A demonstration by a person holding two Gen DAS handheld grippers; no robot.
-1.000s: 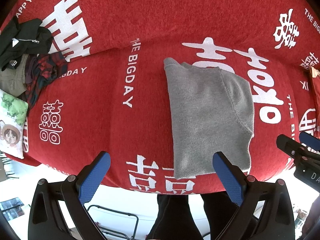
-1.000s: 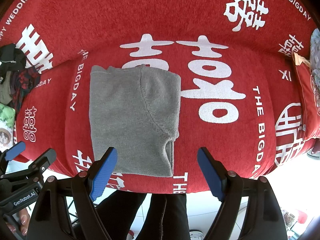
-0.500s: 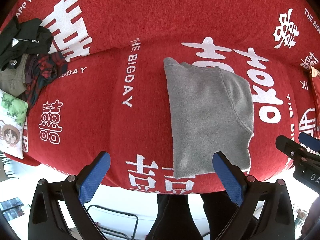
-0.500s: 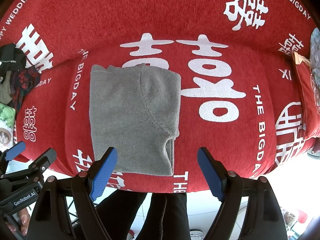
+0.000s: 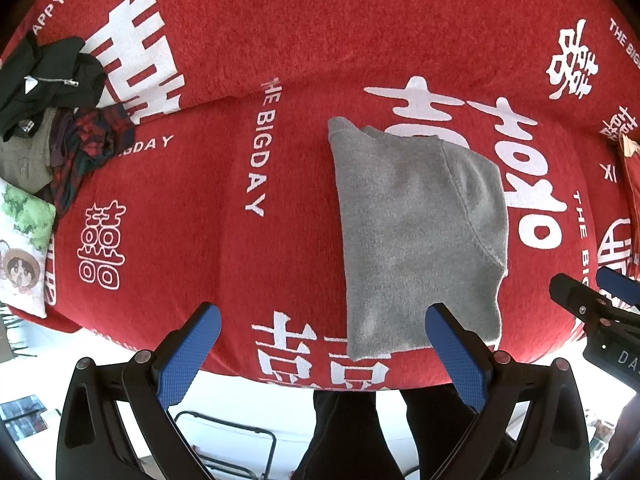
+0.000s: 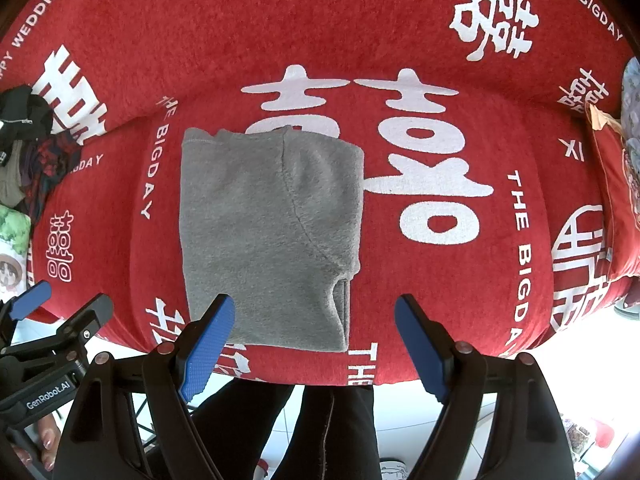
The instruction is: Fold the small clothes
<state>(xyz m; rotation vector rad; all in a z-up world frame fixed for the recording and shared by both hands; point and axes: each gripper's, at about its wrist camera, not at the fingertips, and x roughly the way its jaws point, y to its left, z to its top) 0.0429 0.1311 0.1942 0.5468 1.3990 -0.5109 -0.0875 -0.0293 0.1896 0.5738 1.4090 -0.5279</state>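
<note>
A folded grey garment [image 5: 416, 236] [image 6: 268, 232] lies flat on the red sofa seat [image 5: 208, 208] [image 6: 460, 280], its near edge close to the seat's front. My left gripper [image 5: 322, 354] hangs above the front edge, open and empty, with its right blue pad [image 5: 456, 356] over the garment's near corner. High over the same edge, my right gripper [image 6: 314, 346] is open and empty too; its left pad [image 6: 208, 344] overlaps the garment's near edge. Each gripper appears at the side of the other's view.
A heap of dark, plaid and olive clothes [image 5: 52, 116] [image 6: 28, 148] lies at the seat's left end beside a cartoon-print cushion [image 5: 22, 240]. A red cushion [image 6: 616, 184] sits at the right end. A person's dark trouser legs [image 6: 312, 432] stand below the sofa front.
</note>
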